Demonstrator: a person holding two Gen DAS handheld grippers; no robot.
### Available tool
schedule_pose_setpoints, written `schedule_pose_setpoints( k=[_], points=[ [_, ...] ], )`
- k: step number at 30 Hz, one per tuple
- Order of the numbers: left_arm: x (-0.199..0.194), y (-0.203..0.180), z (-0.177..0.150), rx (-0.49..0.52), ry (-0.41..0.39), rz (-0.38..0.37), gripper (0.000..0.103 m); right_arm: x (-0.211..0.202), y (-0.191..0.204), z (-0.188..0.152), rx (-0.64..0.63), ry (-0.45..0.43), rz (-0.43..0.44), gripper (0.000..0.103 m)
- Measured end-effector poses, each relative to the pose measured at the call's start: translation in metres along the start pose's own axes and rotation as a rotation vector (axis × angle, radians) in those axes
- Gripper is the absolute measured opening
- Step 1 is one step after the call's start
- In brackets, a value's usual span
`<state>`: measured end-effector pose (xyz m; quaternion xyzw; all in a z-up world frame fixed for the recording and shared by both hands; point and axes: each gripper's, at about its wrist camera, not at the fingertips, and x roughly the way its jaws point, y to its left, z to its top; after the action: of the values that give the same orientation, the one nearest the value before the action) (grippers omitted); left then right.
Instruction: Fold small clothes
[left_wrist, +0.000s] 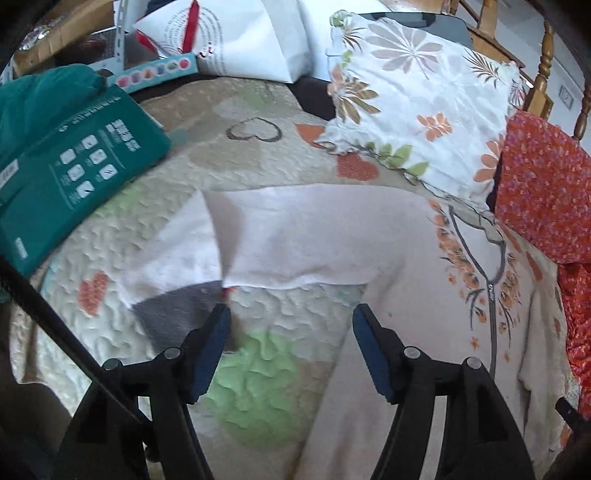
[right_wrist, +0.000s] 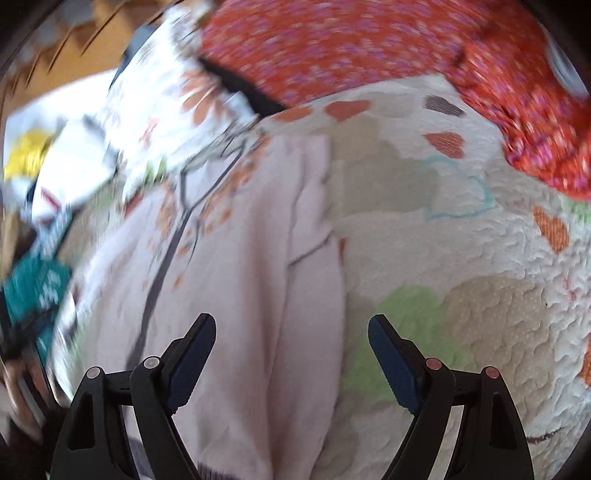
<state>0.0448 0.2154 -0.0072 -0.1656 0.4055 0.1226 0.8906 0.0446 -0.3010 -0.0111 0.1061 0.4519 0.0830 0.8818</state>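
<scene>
The pale pink fleece garment with a grey zip and orange flower print (left_wrist: 388, 236) lies spread on the quilted cream bedspread with heart patches (left_wrist: 258, 391), one sleeve folded across its body; judging by that, the fold is begun, with more to go. The left gripper (left_wrist: 291, 354) hangs with jaws apart and nothing between them, the folded sleeve edge just ahead. The right gripper (right_wrist: 291, 362) (its view blurred) is likewise spread and empty, over the garment's side edge.
</scene>
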Motion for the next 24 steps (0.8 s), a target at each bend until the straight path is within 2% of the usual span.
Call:
schedule_pose_setpoints(
  k=[2, 4, 5, 6, 7, 8, 10, 13, 15, 18, 21, 22, 24],
  points=[
    [0.006, -0.004, -0.002, -0.025, 0.022, -0.03, 0.068, 0.003, 0.013, -0.01, -0.045, 0.014, -0.018, 0.088],
    [0.012, -0.007, -0.003, -0.056, 0.039, -0.073, 0.068, 0.01, 0.02, -0.02, -0.071, 0.043, -0.017, 0.081],
    [0.014, -0.01, -0.004, -0.06, 0.044, -0.081, 0.068, 0.014, 0.023, -0.024, -0.086, 0.059, -0.022, 0.07],
    [0.016, -0.012, -0.004, -0.058, 0.046, -0.086, 0.068, 0.021, 0.026, -0.026, -0.109, 0.081, -0.033, 0.048],
    [0.017, -0.016, -0.005, -0.052, 0.049, -0.093, 0.068, 0.027, 0.03, -0.029, -0.132, 0.106, -0.047, 0.034],
    [0.018, -0.019, -0.006, -0.043, 0.051, -0.099, 0.068, 0.029, 0.031, -0.029, -0.141, 0.122, -0.053, 0.013],
    [0.018, -0.025, -0.007, -0.024, 0.047, -0.1, 0.068, 0.022, 0.029, -0.024, -0.142, 0.11, -0.072, 0.006],
    [0.017, -0.032, -0.008, 0.006, 0.029, -0.084, 0.068, -0.004, 0.014, -0.005, -0.129, 0.028, -0.174, 0.005],
    [0.017, -0.035, -0.009, 0.018, 0.026, -0.082, 0.068, -0.027, -0.011, 0.014, -0.085, -0.034, -0.264, 0.005],
    [0.019, -0.04, -0.009, 0.026, 0.031, -0.088, 0.068, -0.058, -0.057, 0.04, -0.022, -0.128, -0.474, 0.005],
    [0.021, -0.043, -0.011, 0.034, 0.036, -0.086, 0.068, -0.067, -0.097, 0.057, 0.021, -0.155, -0.715, 0.008],
    [0.021, -0.044, -0.012, 0.035, 0.036, -0.085, 0.068, -0.07, -0.112, 0.061, 0.063, -0.14, -0.747, 0.01],
    [0.022, -0.044, -0.013, 0.038, 0.039, -0.078, 0.068, -0.084, -0.142, 0.061, 0.183, -0.137, -0.673, 0.019]
  ],
)
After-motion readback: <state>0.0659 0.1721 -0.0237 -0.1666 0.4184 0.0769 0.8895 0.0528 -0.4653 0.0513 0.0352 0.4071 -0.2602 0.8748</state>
